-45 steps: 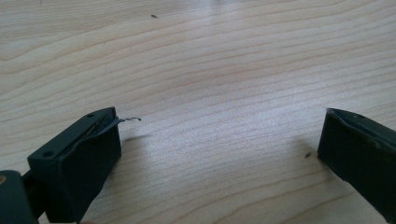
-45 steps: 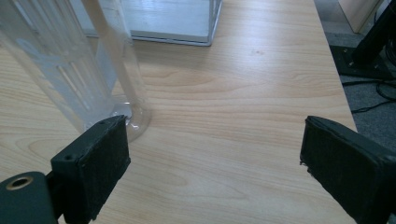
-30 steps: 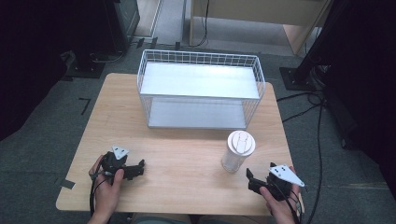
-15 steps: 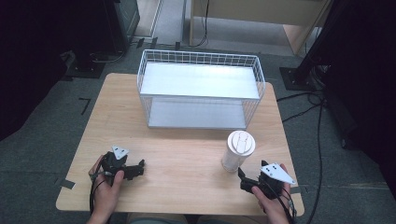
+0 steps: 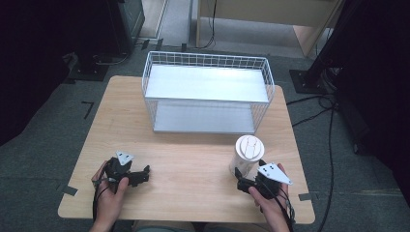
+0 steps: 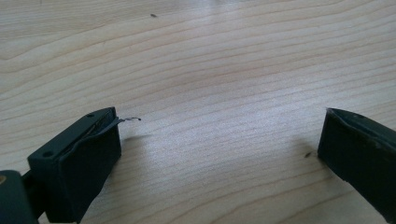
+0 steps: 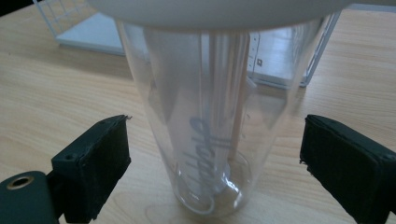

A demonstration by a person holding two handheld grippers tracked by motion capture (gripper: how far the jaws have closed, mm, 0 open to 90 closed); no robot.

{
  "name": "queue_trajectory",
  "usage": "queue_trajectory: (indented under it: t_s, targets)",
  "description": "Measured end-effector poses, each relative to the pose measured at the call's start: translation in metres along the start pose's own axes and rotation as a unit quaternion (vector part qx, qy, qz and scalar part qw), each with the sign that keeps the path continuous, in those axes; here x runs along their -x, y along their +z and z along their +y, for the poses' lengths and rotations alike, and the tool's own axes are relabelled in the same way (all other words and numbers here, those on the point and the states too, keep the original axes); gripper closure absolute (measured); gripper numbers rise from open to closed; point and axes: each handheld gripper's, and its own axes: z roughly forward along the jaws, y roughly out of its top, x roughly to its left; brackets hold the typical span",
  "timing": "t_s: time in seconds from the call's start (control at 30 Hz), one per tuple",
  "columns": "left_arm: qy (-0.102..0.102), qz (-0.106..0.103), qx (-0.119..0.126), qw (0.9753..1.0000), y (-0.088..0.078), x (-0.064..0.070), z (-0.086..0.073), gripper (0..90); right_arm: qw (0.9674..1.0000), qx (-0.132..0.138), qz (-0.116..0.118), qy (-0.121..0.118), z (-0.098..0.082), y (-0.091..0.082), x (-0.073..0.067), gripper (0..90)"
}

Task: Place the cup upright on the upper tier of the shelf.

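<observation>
While the desk (image 5: 193, 159) and the wire rack (image 5: 208, 92) at its far side lie just as they did a second ago, the right hand-held gripper (image 5: 247, 183) has slid forward and to the left, closing on the cup (image 5: 247, 154). That clear, white-lidded cup stands upright on the desk's right half, in front of the rack's right end, and has not moved. In the right gripper view the cup (image 7: 210, 135) now stands between the two spread jaws, with a gap on each side, so nothing is grasped yet. The reach looks nearly done: what seems left is to close on the cup's lower body, and its smooth, tapered wall may slip under a weak squeeze. Smaller still, the left hand-held gripper (image 5: 138, 176) rests unchanged at the desk's near left, jaws parted and empty over bare wood.
</observation>
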Motion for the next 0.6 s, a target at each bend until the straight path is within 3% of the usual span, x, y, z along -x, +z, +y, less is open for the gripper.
queue_trajectory:
  t_s: [0.1,0.17,0.33,0.6]
  targets:
    - [-0.001,0.0,0.0,1.0,0.0,0.0,0.0,0.0,0.9998,0.007,0.015,0.014,0.002,0.005,-0.001,11.2]
    - [0.0,0.0,0.0,1.0,0.0,0.0,0.0,0.0,0.9997,0.018,-0.006,0.018,0.002,0.008,-0.002,15.5]
    - [0.0,0.0,0.0,1.0,0.0,0.0,0.0,0.0,0.9986,0.03,0.003,0.044,0.003,0.013,0.0,14.1]
    - [0.0,0.0,0.0,1.0,0.0,0.0,0.0,0.0,0.9972,0.055,-0.018,0.048,0.004,0.024,-0.005,12.8]
